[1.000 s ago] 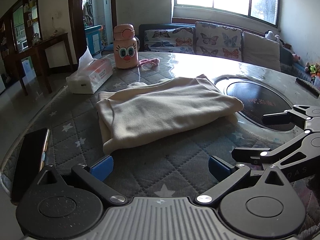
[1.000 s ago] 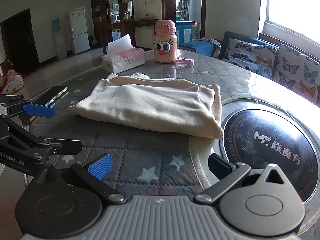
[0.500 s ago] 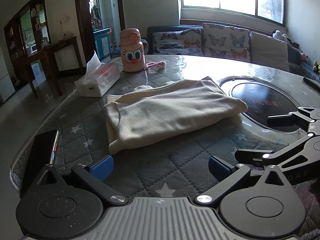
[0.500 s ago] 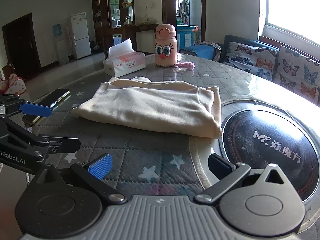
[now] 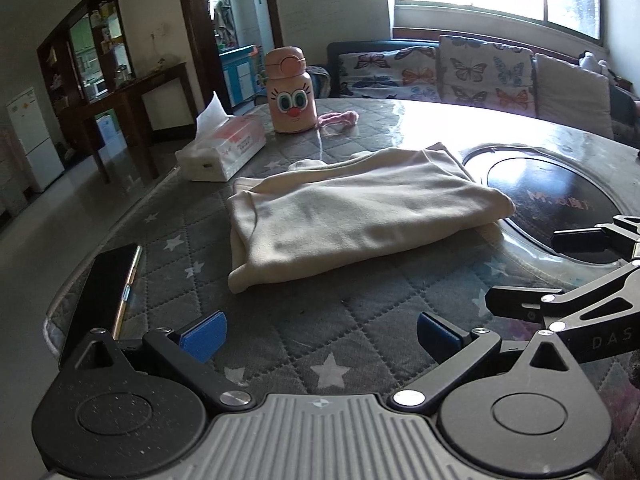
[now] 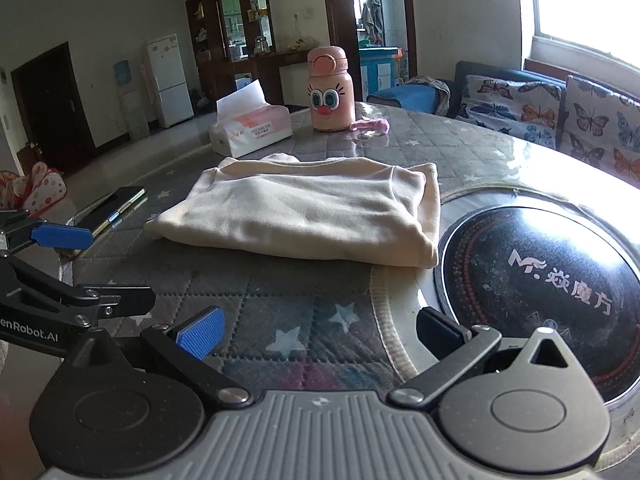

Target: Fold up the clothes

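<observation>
A cream garment point(image 5: 352, 216) point(image 6: 304, 216) lies folded into a flat rectangle on the quilted grey star-pattern table cover point(image 5: 304, 320). My left gripper point(image 5: 320, 334) hovers open over the table's near edge, well short of the garment, nothing between its blue pads. My right gripper point(image 6: 318, 330) is open too, empty, near the garment's right end by the dark cooktop point(image 6: 532, 284). Each gripper shows at the side of the other's view: the right one point(image 5: 560, 276), the left one point(image 6: 52, 264).
A phone point(image 5: 104, 280) lies at the table's left edge. Behind the garment stand a tissue box point(image 5: 224, 152), a pink cartoon-face bottle point(image 5: 290, 94) and a small pink strap point(image 5: 340, 119). A butterfly-cushion sofa point(image 5: 460, 76) runs along the window wall.
Both grippers have drawn back and risen a little from the garment, staying open. The folded garment has not moved.
</observation>
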